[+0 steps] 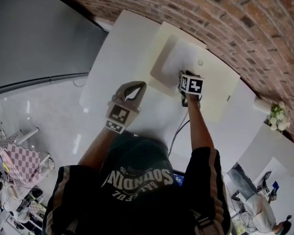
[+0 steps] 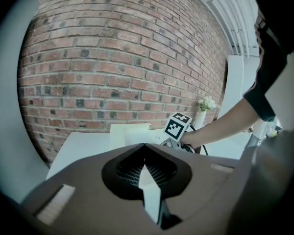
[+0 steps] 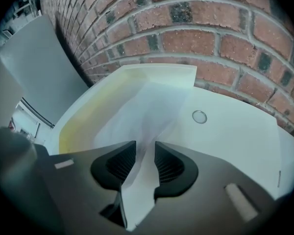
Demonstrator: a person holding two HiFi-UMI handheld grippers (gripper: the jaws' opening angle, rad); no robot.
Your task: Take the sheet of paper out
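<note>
My right claw [image 3: 145,147] is spread, its pads straddling a raised fold of the sheet of paper [image 3: 137,112] without pinching it yet, while my left claw [image 2: 144,147] hangs clenched shut nearer me. The sheet lies in the open cream folder [image 3: 83,112] at the tabletop's [image 1: 112,48] far edge by the brick wall. I should pinch the paper alone, clear of the flap, then draw it back low and straight.
</note>
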